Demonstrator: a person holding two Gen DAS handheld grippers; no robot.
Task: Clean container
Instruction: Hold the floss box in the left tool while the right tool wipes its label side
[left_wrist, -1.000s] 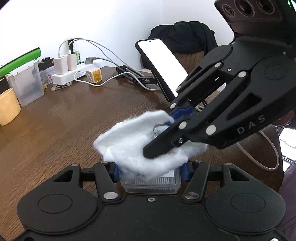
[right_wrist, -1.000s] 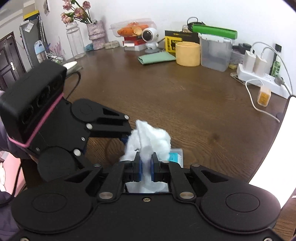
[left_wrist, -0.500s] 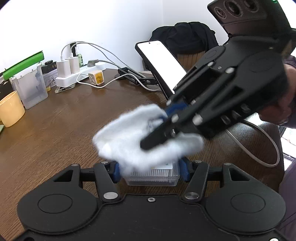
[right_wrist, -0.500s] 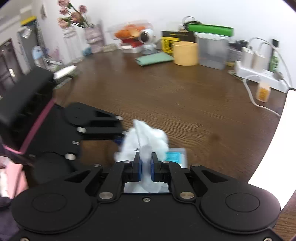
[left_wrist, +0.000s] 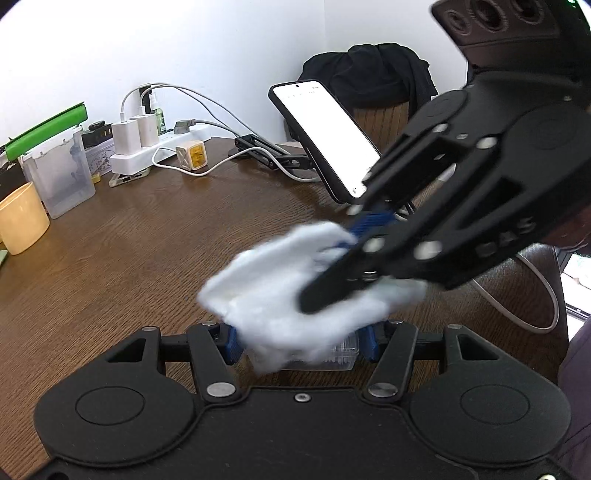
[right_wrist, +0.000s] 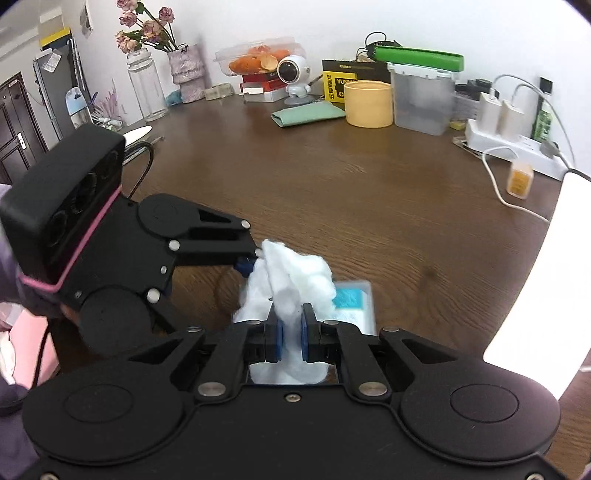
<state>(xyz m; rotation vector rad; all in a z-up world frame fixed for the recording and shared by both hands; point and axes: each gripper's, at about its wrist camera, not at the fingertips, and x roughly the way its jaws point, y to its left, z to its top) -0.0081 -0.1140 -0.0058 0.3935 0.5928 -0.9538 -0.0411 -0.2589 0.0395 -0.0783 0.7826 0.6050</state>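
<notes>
My left gripper is shut on a small clear plastic container, gripping its two sides just above the brown table. In the right wrist view the container shows a teal label, with the left gripper at its far side. My right gripper is shut on a white fluffy cloth. It presses the cloth onto the container's top, covering most of it. The right gripper reaches in from the right in the left wrist view, blurred by motion.
A phone on a stand is close behind the grippers. A power strip with chargers and cables lies along the wall. A yellow cup, a clear lidded box, a green pouch and vases stand at the table's far edge.
My right gripper has slid the cloth across the container's top, shifting back and forth. The left gripper keeps its hold on the container in about the same place.
</notes>
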